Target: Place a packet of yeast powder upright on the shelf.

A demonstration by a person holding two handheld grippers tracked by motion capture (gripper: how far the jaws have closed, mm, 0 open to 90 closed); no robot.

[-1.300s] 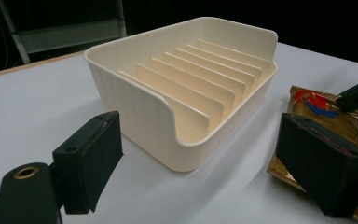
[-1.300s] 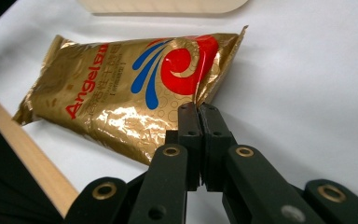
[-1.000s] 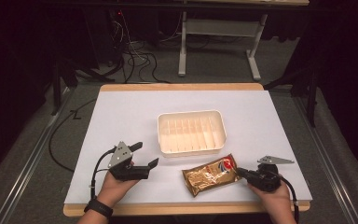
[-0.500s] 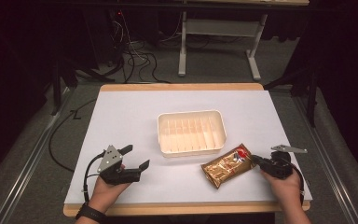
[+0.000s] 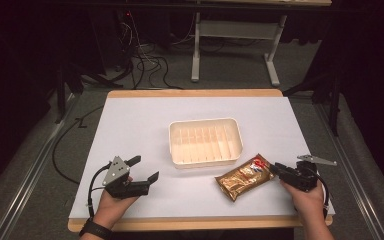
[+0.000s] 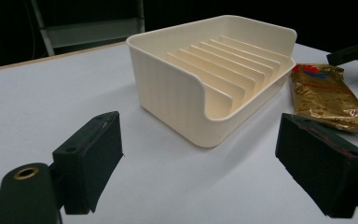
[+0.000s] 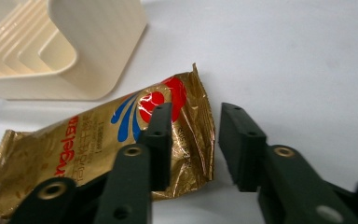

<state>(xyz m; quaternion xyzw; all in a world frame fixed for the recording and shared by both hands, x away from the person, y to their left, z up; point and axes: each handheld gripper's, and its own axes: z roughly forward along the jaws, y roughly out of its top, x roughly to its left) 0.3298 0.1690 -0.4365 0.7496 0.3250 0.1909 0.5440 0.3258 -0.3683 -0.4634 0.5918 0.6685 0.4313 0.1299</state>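
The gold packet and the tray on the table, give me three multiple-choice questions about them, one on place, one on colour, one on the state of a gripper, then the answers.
1. Where does the gold packet lie?
A. Inside the tray
B. On the white table beside the tray's near right corner
C. On the floor

2. What colour is the ribbed tray?
A. Cream
B. Blue
C. Black

3. How does the left gripper stand?
A. Shut on the packet
B. Shut on the tray's rim
C. Open, with nothing between its jaws

Answers:
1 B: the high view shows the packet flat on the table, outside the tray.
2 A: its walls and ribs are cream in each view.
3 C: the left gripper view shows its jaws wide apart over bare table.
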